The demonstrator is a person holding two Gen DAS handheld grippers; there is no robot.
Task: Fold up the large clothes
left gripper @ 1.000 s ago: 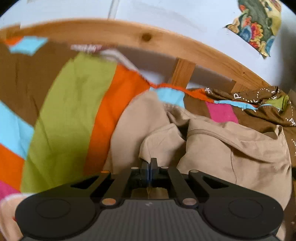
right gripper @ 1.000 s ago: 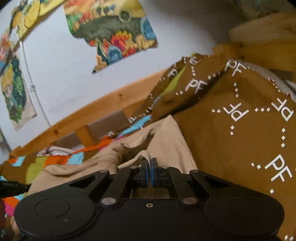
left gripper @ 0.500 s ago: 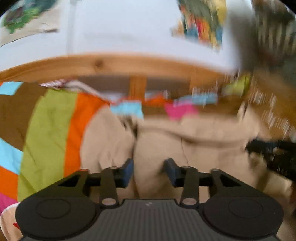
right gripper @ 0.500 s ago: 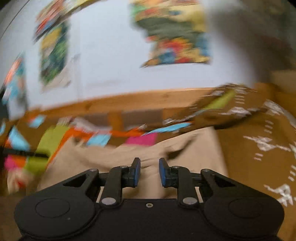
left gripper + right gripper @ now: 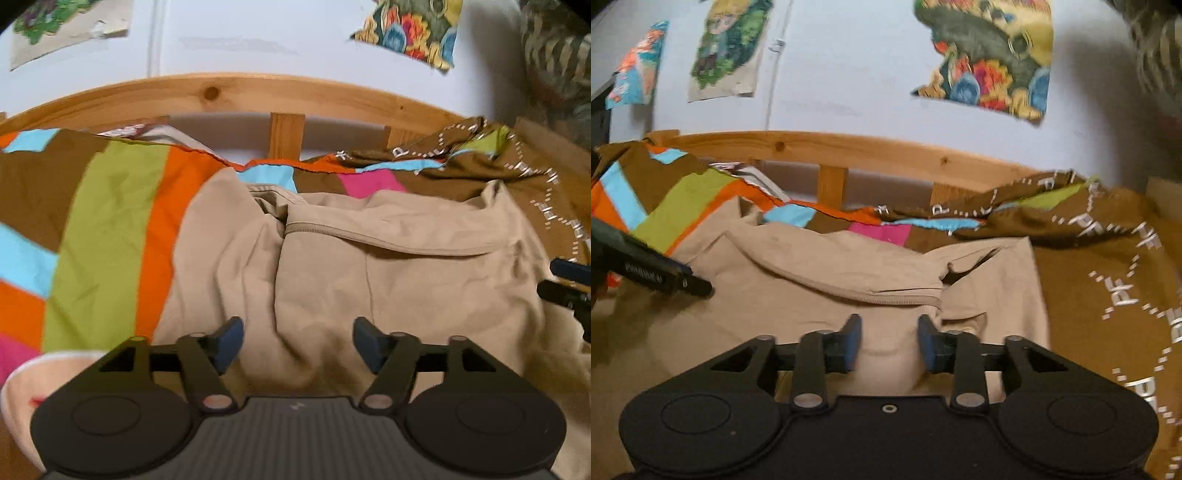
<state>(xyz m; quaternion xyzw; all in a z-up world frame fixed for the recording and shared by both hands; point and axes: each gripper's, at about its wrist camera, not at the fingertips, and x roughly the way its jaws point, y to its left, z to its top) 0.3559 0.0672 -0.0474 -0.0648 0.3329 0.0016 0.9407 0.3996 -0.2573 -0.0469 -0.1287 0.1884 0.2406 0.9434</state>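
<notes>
A large beige garment (image 5: 388,266) lies on the bed, folded over itself, with a hemmed edge running across it; it also shows in the right wrist view (image 5: 849,280). My left gripper (image 5: 297,345) is open and empty just above the garment's near left part. My right gripper (image 5: 888,341) is open and empty above the garment's near right part. The right gripper's tips show at the right edge of the left wrist view (image 5: 569,284). The left gripper shows at the left of the right wrist view (image 5: 653,277).
A striped multicolour bedsheet (image 5: 110,229) covers the bed on the left. A brown cloth with white "PF" print (image 5: 1108,280) lies bunched on the right. A wooden bed rail (image 5: 240,92) runs along the back, against a white wall with posters (image 5: 990,55).
Both grippers were shut on the beige garment a second ago. They have opened, let the fabric go and drawn back. The garment now lies flatter on the bed.
</notes>
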